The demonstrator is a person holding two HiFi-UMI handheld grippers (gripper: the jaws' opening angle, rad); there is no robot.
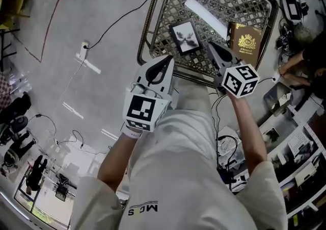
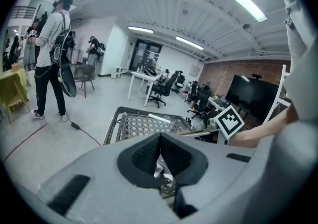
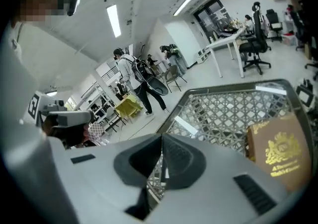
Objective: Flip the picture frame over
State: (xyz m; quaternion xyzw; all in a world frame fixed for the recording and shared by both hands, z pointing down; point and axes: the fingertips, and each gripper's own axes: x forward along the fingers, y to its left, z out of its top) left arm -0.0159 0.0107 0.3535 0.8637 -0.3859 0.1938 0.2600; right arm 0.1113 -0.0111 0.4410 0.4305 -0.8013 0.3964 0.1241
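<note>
Both claws are clenched on nothing. Your left claw and right claw hang just short of the frame, one off each near corner, and neither touches it. The frame lies flat on the lattice worktop, picture side up. From that alone you cannot tell whether the flip is finished or not begun. A book lies to the right of the frame, near it but apart. Left of the frame the worktop's rim is close, and beyond the frame there is open lattice to turn it over.
</note>
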